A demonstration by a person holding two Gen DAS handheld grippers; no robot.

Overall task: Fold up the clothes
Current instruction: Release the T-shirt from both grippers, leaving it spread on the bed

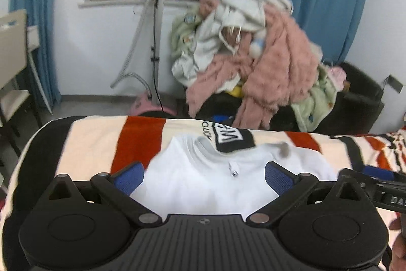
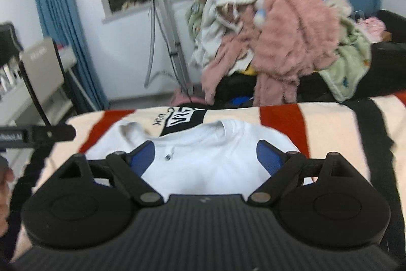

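The left tool [image 1: 205, 175] has its fingers spread wide with nothing clamped; the right tool [image 2: 205, 156] is likewise apart and empty. A white shirt [image 1: 203, 177] lies flat just ahead of and under both, collar away, on a striped blanket [image 1: 96, 144]. Beyond it rises a heap of clothes [image 1: 253, 50]. Only the right view shows a grey cabinet [image 2: 40, 67] far left.
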